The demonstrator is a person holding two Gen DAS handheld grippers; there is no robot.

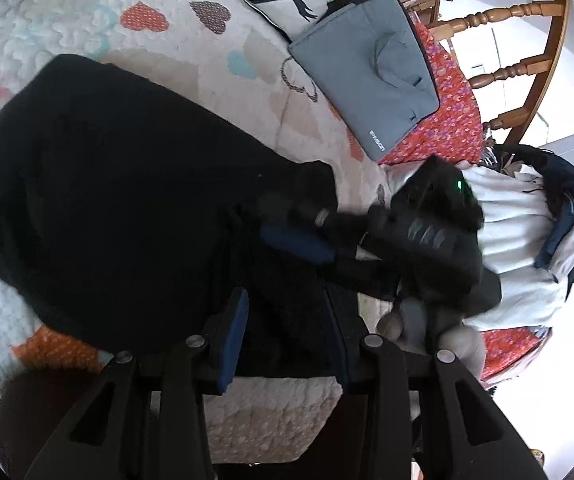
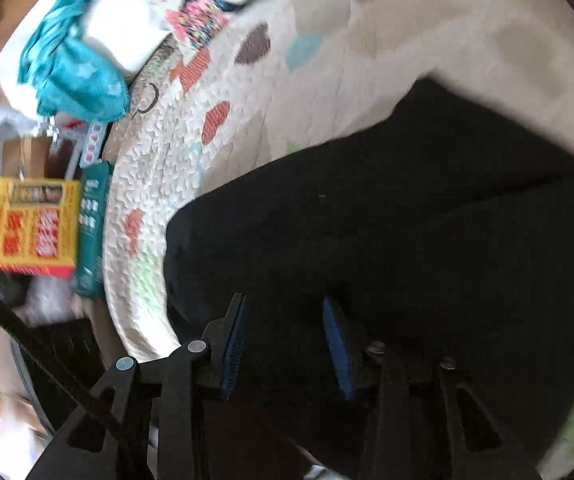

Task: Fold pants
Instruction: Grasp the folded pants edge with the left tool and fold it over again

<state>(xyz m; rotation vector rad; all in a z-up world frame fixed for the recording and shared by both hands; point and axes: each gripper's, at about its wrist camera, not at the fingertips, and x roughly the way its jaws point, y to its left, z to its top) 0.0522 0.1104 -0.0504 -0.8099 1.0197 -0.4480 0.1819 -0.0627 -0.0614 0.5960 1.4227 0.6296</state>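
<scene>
The black pants (image 1: 119,184) lie on the quilt (image 1: 67,12). The left gripper (image 1: 285,332) hangs spread over their near edge, gripping nothing. The right gripper (image 2: 283,340), also spread and empty, hovers over them.

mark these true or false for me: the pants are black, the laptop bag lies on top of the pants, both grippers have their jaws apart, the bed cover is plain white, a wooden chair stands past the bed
1. The pants are black. True.
2. The grey laptop bag lies on top of the pants. False: it lies beside them on the bed, apart.
3. The left gripper and right gripper both have jaws apart. True.
4. The bed cover is plain white. False: it is quilted with coloured hearts.
5. A wooden chair stands past the bed. True.
</scene>
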